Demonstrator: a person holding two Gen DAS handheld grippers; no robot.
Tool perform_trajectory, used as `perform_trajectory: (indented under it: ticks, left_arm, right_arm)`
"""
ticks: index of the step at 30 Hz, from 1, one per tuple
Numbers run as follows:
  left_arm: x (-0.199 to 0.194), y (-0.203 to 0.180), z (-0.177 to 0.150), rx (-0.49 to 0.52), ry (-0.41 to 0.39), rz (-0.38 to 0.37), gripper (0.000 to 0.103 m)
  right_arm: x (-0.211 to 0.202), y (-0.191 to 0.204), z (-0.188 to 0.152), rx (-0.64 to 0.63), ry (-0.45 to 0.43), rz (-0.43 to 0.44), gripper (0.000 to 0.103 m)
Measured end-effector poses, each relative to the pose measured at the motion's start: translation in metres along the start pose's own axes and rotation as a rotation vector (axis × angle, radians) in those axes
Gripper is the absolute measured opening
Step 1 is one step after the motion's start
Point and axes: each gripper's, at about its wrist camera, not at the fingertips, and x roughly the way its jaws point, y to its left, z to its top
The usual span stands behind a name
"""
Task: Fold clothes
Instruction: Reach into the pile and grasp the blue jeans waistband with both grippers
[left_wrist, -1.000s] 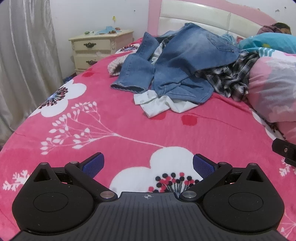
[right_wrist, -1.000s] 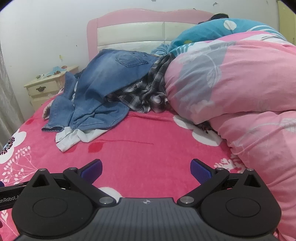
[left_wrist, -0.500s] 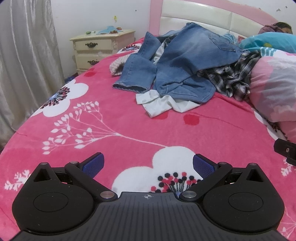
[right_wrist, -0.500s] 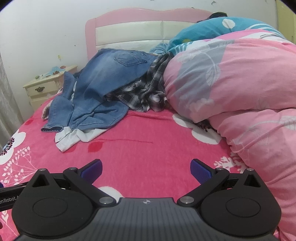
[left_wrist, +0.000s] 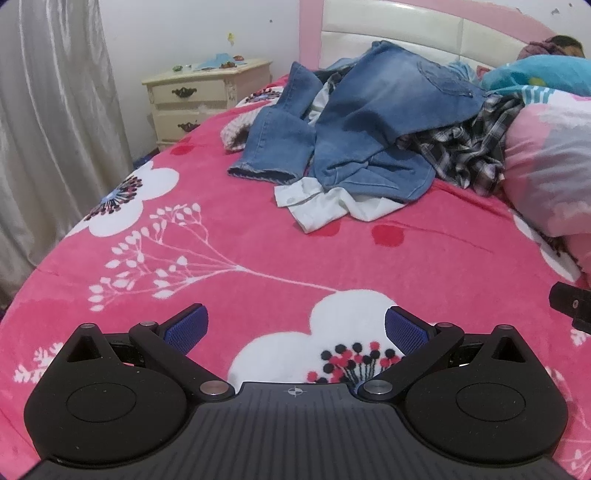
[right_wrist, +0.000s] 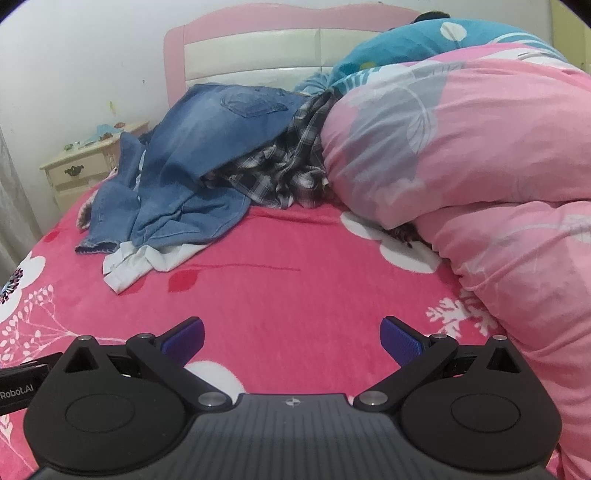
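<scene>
Two tools (left_wrist: 295, 328) (right_wrist: 291, 334) agape, empty

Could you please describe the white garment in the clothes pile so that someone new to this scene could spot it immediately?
Start at the pink headboard and come down the pile of clothes heaped before it on the pink floral blanket. The white garment pokes out from under the blue jeans at the pile's near edge. It is the only plain white piece, unlike the denim above and the plaid shirt beside.

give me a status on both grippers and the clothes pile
Left gripper open, empty. Right gripper open, empty. Jeans heaped over white shirt and plaid shirt, untouched. Pink blanket between, nothing blocking.
</scene>
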Motion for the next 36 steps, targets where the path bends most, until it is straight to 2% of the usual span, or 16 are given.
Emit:
perform_trajectory:
  ticks: [7, 10, 14, 17, 20, 25, 27, 28, 30, 33, 36]
  left_arm:
    - [0.001, 0.004, 0.014, -0.012, -0.001, -0.023, 0.103]
    - [0.005, 0.001, 0.037, 0.035, -0.057, -0.054, 0.103]
    - [0.022, -0.012, 0.074, 0.163, -0.169, -0.061, 0.103]
    - [0.048, -0.025, 0.09, 0.271, -0.275, -0.056, 0.103]
    - [0.08, -0.038, 0.102, 0.338, -0.346, -0.052, 0.103]
    - [0.132, -0.064, 0.118, 0.416, -0.402, -0.052, 0.098]
    - [0.15, -0.076, 0.123, 0.449, -0.413, -0.054, 0.093]
    - [0.158, -0.082, 0.125, 0.461, -0.415, -0.056, 0.089]
    - [0.172, -0.09, 0.13, 0.478, -0.414, -0.063, 0.074]
    - [0.188, -0.101, 0.137, 0.495, -0.426, -0.074, 0.063]
    - [0.198, -0.114, 0.141, 0.523, -0.461, -0.072, 0.064]
  right_arm:
    - [-0.003, 0.001, 0.006, -0.019, -0.013, 0.011, 0.103]
    - [-0.001, -0.003, 0.02, -0.022, -0.067, 0.086, 0.103]
    - [0.018, -0.003, 0.052, -0.082, -0.144, 0.162, 0.103]
    - [0.046, -0.005, 0.083, -0.075, -0.165, 0.225, 0.103]
    - [0.082, -0.006, 0.113, -0.028, -0.158, 0.316, 0.103]
    - [0.16, 0.0, 0.164, 0.121, -0.092, 0.464, 0.1]
    - [0.192, 0.006, 0.183, 0.184, -0.048, 0.506, 0.096]
    - [0.207, 0.009, 0.193, 0.211, -0.028, 0.523, 0.091]
    - [0.235, 0.014, 0.21, 0.26, 0.003, 0.539, 0.089]
    - [0.271, 0.02, 0.232, 0.321, 0.047, 0.534, 0.088]
    - [0.298, 0.024, 0.246, 0.354, 0.074, 0.508, 0.087]
